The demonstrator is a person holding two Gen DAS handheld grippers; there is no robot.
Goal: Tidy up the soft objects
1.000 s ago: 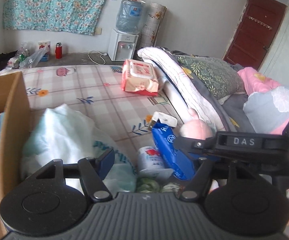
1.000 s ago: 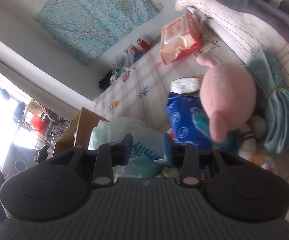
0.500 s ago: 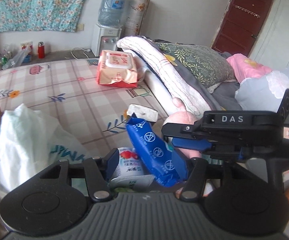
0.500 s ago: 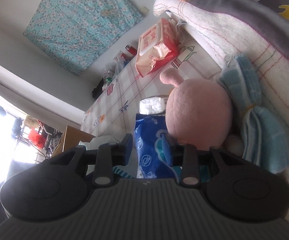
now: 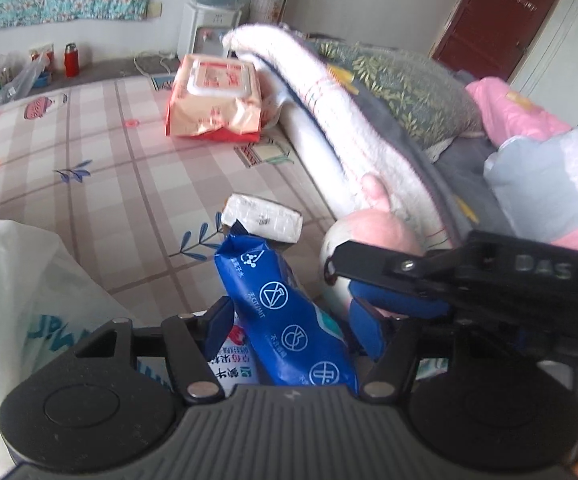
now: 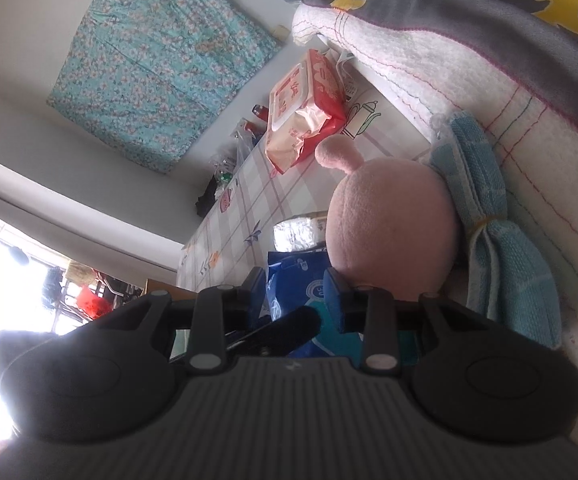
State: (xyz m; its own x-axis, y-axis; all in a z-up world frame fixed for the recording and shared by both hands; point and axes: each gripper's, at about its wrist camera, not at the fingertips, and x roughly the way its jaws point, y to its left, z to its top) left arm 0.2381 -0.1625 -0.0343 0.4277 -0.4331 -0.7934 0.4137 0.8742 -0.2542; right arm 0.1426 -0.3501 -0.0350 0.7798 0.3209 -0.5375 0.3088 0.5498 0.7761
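A blue wipes pack [image 5: 285, 312] lies tilted on the checked bed sheet [image 5: 101, 148]. It sits between the fingers of my left gripper [image 5: 291, 330], whose jaws are opening and whose pads do not press on it. A pink plush toy [image 6: 389, 224] rests against the folded white blanket [image 5: 329, 112], just right of the pack. My right gripper [image 6: 296, 292] hovers over the pack's near end, its fingers a narrow gap apart and holding nothing. In the left wrist view it reaches in from the right [image 5: 341, 280], in front of the plush [image 5: 373, 236].
An orange wipes pack [image 5: 213, 100] lies farther up the bed. A small silver packet [image 5: 265, 220] sits beyond the blue pack, and a red-and-white pack [image 5: 233, 356] lies under it. A white plastic bag [image 5: 17, 292] bulges at left. A tied blue towel [image 6: 489, 208] leans beside the plush.
The left gripper has swung right, away from the cardboard box and the bag, and now straddles the blue pack. The right gripper has come closer to the plush and the pack.
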